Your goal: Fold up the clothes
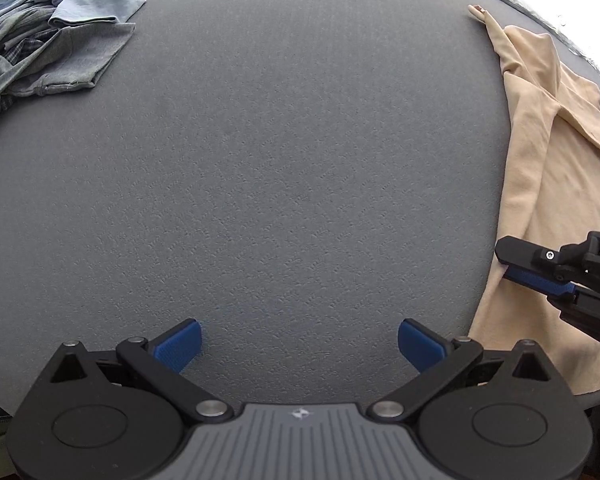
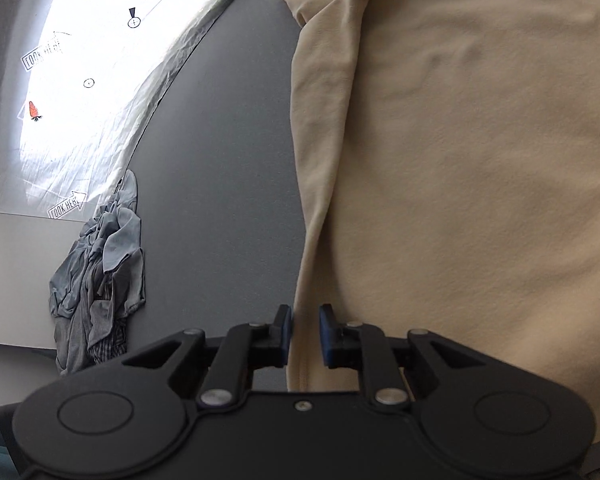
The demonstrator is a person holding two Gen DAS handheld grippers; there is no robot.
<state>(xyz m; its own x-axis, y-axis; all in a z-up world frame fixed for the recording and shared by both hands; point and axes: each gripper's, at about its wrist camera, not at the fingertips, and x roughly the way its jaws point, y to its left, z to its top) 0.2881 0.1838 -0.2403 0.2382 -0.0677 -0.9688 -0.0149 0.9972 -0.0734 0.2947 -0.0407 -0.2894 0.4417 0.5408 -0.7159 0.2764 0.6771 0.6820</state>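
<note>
Beige shirt (image 2: 460,180) is lying flat on the gray table (image 1: 280,140). Right gripper (image 2: 305,330) is pinching the shirt's edge; left gripper (image 1: 300,344) is hovering wide open w/ nothing held, beside shirt. Blue-gray clothes pile (image 1: 48,28) is sitting well apart from shirt.

We're reading "LOOK HERE" twice on the white sheet (image 2: 80,92) beyond the table edge in the right wrist view: one arrow-shaped label (image 2: 42,53) near its top, another arrow label (image 2: 67,205) at its lower edge, both appearing mirrored or upside down. We're also seeing printed carrot icons (image 2: 33,110), circle marks (image 2: 88,83) and an exclamation sign (image 2: 132,17) there. We're spotting a small white logo (image 1: 300,414) on the left gripper body, not legible.
</note>
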